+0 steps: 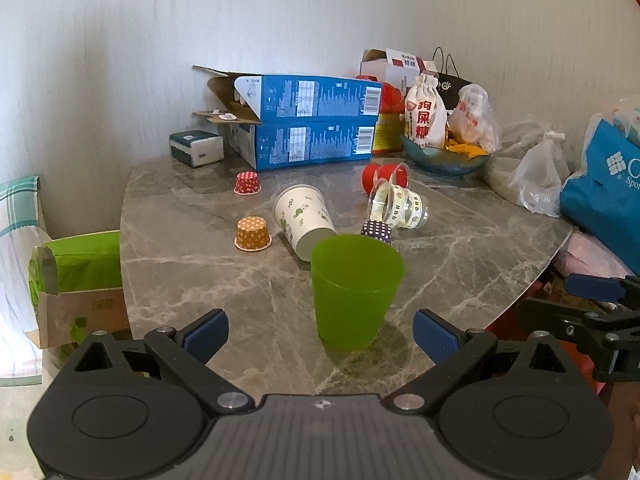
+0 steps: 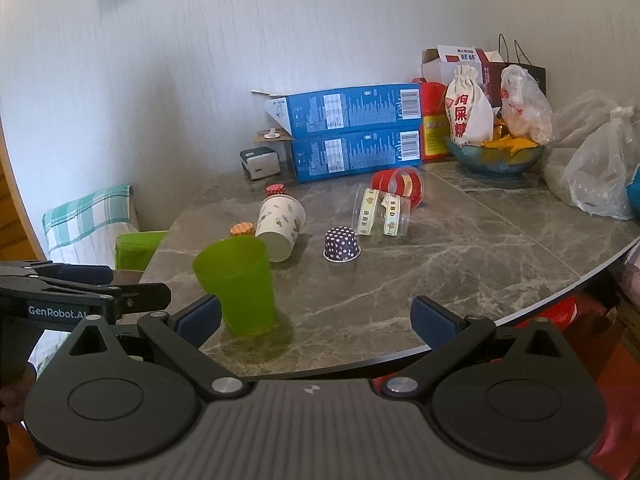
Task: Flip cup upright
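While the green cup (image 1: pixel 356 290) stands mouth-up on the marble table (image 1: pixel 200 280) in the left wrist view, the left gripper (image 1: pixel 320 330) is spread wide around it, its pads clear of the cup's sides, with a white paper cup (image 1: pixel 306 220) lying on its side just behind. From the right wrist view, the right gripper (image 2: pixel 316 316) is likewise spread and holds nothing, the green cup (image 2: pixel 240 284) just beside its left finger (image 2: pixel 198 318) and a purple dotted cup (image 2: pixel 341 245) upside down farther back.

Both grippers held wide apart, nothing gripped.
Left gripper (image 1: pixel 320 330) sat at bottom centre of its frame, blue pads (image 1: pixel 206 336) spread. Right gripper (image 2: pixel 316 320) likewise, bottom centre, its pads (image 2: pixel 434 320) spread.
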Demonstrator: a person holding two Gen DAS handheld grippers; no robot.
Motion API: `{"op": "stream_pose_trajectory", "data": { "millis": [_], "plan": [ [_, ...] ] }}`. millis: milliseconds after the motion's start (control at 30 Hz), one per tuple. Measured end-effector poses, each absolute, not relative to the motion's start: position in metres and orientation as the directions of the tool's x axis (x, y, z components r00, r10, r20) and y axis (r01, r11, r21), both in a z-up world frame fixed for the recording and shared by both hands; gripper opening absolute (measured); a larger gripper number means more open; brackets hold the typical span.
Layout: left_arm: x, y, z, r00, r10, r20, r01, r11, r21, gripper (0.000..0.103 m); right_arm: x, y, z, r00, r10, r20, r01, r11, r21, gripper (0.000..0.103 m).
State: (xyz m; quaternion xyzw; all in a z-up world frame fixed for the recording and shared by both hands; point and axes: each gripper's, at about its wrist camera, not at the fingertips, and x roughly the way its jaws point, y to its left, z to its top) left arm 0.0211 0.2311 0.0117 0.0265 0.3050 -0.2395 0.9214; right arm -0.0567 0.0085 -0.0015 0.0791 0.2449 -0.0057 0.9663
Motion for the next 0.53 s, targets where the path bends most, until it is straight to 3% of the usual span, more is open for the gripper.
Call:
{"op": "stream_pose_trajectory", "data": {
  "millis": [533],
  "plan": [
    [0.0252, 0.2373, 0.0084, 0.712, -0.432, -0.554, 0.457, 0.884, -0.102, 0.100, -0.0479, 0.0135, -0.0057, 0.870, 0.034, -0.492, 0.042, 0.989, 0.143, 0.102]
  ]
}}
